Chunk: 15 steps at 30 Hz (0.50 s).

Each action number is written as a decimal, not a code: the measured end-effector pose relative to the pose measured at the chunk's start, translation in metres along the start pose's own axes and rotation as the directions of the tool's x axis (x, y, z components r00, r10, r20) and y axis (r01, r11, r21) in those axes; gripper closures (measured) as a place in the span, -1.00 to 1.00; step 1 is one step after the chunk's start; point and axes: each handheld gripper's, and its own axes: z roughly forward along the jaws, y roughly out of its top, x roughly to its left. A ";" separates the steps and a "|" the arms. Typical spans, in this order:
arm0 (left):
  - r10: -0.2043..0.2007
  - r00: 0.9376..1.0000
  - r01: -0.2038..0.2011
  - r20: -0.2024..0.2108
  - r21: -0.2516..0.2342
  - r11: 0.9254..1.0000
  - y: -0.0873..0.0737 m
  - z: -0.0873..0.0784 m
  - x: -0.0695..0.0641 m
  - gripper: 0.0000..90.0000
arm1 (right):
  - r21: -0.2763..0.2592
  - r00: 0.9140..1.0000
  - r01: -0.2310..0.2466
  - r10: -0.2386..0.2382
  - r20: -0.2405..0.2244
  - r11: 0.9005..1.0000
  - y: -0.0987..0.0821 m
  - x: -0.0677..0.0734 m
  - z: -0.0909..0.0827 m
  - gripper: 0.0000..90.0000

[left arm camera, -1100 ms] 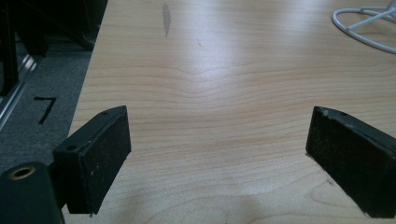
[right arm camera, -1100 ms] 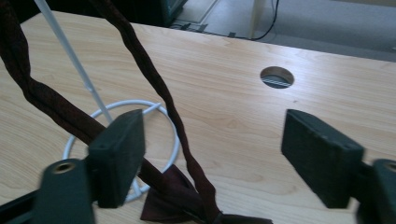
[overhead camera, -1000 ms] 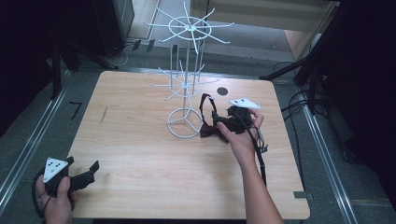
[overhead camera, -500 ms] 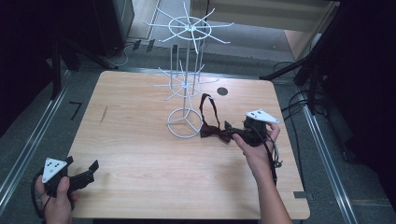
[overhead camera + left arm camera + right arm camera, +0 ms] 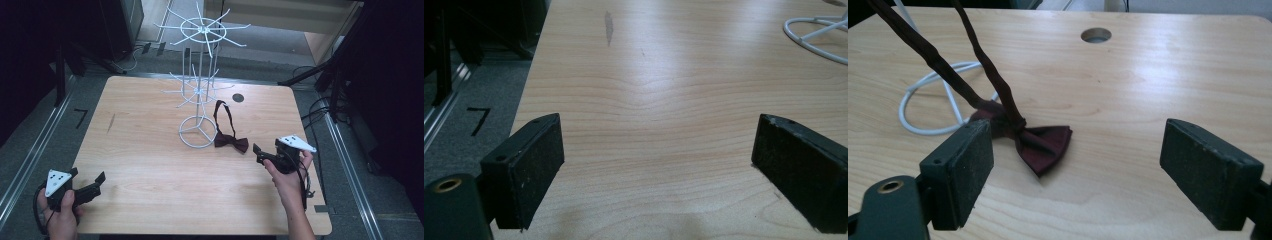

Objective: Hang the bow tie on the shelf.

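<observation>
Nearby, bow tie (image 5: 231, 142), open right tongs (image 5: 260, 152)

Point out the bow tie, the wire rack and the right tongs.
bow tie (image 5: 232, 142), high view, on its knot.
wire rack (image 5: 198, 131), high view, on its ring base.
right tongs (image 5: 1075, 172), right gripper view, midway between the fingertips.

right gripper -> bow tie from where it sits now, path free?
Probably yes. The right gripper has its jaws open and aimed at the bow tie, which lies on the table just beyond them with only bare wood between. The strap rises to the wire stand, which could tug back.
</observation>
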 end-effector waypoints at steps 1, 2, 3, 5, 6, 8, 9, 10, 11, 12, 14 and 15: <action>0.001 1.000 -0.001 -0.001 0.000 1.000 0.000 0.000 0.000 -0.84 | 0.002 1.000 -0.006 0.006 0.005 1.000 -0.004 -0.003 -0.001 -0.68; 0.002 1.000 -0.002 -0.001 -0.001 1.000 0.000 0.000 0.000 -0.84 | 0.004 1.000 -0.019 0.019 0.008 1.000 -0.008 -0.006 -0.004 -0.68; 0.004 1.000 -0.004 0.000 0.001 1.000 0.000 0.000 0.000 -0.84 | 0.004 1.000 -0.019 0.019 0.008 1.000 -0.008 -0.006 -0.004 -0.68; 0.001 1.000 -0.001 0.000 -0.002 1.000 0.000 0.000 0.000 -0.84 | 0.000 1.000 -0.020 0.020 0.016 1.000 -0.014 -0.010 -0.008 -0.68; 0.001 1.000 -0.001 -0.001 -0.002 1.000 0.000 0.000 0.000 -0.84 | 0.000 1.000 -0.020 0.020 0.016 1.000 -0.014 -0.010 -0.008 -0.68; -0.001 1.000 0.001 -0.001 -0.003 1.000 0.000 0.000 0.000 -0.84 | -0.002 1.000 -0.022 0.022 0.020 1.000 -0.019 -0.013 -0.011 -0.68; 0.000 1.000 0.000 -0.002 -0.003 1.000 0.000 0.000 0.000 -0.84 | 0.002 0.999 -0.020 0.020 0.028 1.000 -0.025 -0.016 -0.013 -0.68; 0.001 1.000 -0.001 0.000 -0.002 1.000 0.000 0.000 0.000 -0.84 | 0.002 0.999 -0.020 0.020 0.028 1.000 -0.025 -0.016 -0.013 -0.68; 0.000 1.000 0.000 0.000 -0.003 1.000 0.000 0.000 0.000 -0.84 | 0.001 0.999 -0.017 0.017 0.034 1.000 -0.028 -0.017 -0.014 -0.68; 0.001 1.000 -0.001 -0.001 -0.002 1.000 0.000 0.000 0.000 -0.84 | 0.000 0.999 -0.018 0.018 0.036 1.000 -0.031 -0.018 -0.015 -0.69; 0.002 1.000 -0.002 0.000 0.003 1.000 0.000 0.000 0.000 -0.84 | 0.000 0.999 -0.012 0.012 0.040 1.000 -0.037 -0.022 -0.017 -0.70; 0.004 1.000 -0.004 0.000 0.003 1.000 0.000 0.000 0.000 -0.84 | -0.001 0.999 -0.013 0.013 0.037 1.000 -0.042 -0.025 -0.020 -0.70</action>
